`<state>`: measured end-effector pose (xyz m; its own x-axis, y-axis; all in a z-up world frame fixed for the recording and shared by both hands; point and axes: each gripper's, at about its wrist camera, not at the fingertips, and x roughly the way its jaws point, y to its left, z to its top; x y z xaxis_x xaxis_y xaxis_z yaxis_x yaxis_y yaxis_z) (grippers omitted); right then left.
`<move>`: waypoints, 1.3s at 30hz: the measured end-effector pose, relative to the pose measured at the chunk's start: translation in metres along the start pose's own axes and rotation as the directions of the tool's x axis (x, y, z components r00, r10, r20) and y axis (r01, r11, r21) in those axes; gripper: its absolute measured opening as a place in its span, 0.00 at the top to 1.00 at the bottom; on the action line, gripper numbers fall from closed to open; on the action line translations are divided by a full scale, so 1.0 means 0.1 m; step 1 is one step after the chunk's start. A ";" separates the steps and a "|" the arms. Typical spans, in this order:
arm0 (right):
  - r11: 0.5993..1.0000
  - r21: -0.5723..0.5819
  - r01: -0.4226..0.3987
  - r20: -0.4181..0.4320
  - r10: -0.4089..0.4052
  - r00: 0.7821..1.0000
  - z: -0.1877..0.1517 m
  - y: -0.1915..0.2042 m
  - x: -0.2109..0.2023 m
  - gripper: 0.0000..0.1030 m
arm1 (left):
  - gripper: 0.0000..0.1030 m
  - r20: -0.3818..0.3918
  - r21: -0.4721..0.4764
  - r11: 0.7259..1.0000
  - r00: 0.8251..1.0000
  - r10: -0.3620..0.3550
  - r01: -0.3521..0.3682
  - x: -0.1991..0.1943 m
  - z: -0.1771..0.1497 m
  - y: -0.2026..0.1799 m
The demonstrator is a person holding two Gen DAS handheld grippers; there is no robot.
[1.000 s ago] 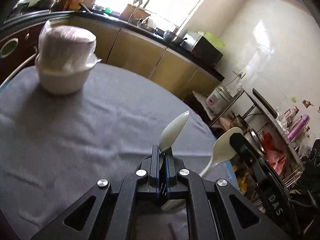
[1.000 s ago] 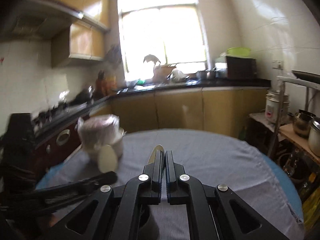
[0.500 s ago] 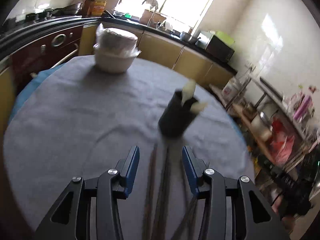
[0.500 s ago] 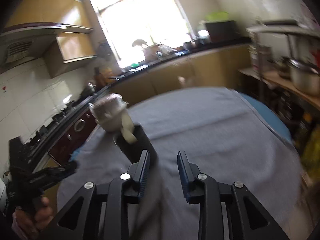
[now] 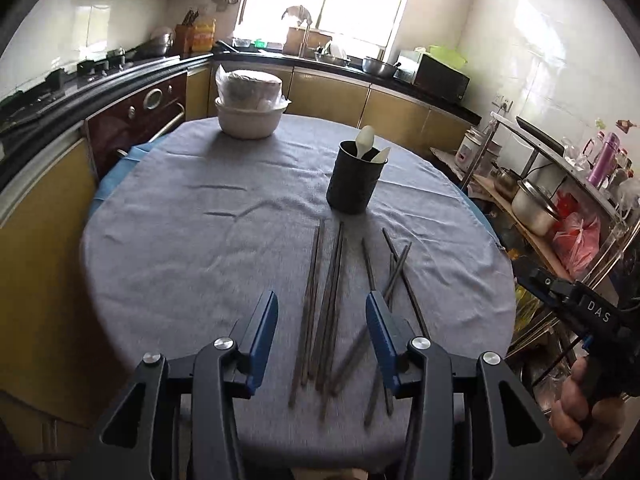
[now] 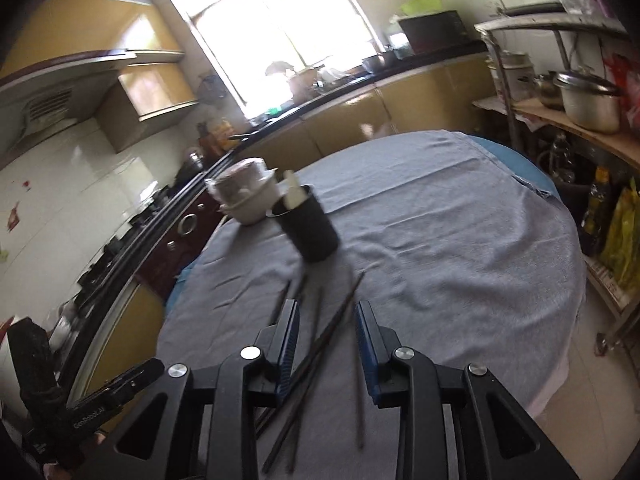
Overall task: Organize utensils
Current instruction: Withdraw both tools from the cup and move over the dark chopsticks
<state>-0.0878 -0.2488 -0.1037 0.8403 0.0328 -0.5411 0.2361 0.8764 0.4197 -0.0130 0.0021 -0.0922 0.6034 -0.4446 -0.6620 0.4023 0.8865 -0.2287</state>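
Dark, thin chopsticks [image 5: 320, 304] lie loose near the table's [image 5: 160, 240] near edge, before the black holder [image 5: 354, 182]. Both left gripper [image 5: 322, 344] and right gripper [image 6: 326, 346] are spread, empty. Probably light, stiff, slippery; pinch mid-length.

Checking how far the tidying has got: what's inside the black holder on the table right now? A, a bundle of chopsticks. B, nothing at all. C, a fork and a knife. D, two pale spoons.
D: two pale spoons stick out of the black holder, while the chopsticks lie loose on the grey cloth.
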 end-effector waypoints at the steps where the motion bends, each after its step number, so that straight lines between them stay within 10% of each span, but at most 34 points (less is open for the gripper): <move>1: 1.000 -0.009 -0.006 0.003 0.006 1.000 -0.02 0.04 -0.05 0.70 | 0.55 0.006 0.000 1.000 1.000 0.003 -0.003 -0.08 -0.03 -0.02; 11: 0.995 -0.059 -0.083 0.072 0.087 0.994 -0.12 0.36 -0.70 0.70 | 0.50 0.113 0.055 0.992 0.987 0.111 -0.118 -0.83 -0.09 -0.23; 17: 0.991 -0.088 -0.101 0.127 0.112 0.986 -0.18 0.43 -1.05 0.49 | 0.39 0.194 0.088 0.978 0.966 0.170 -0.190 -1.17 -0.05 -0.35; 39: 0.983 -0.090 -0.159 0.103 0.168 0.980 -0.30 0.65 -0.94 0.49 | 0.38 0.333 0.113 0.906 0.875 0.351 -0.407 -1.64 -0.09 -0.27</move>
<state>-0.1666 -0.1806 -0.0475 0.9137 0.1303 -0.3849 0.0542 0.8996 0.4332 -0.1289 0.0522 0.0162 0.8987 -0.1204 -0.4217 0.1969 0.9700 0.1426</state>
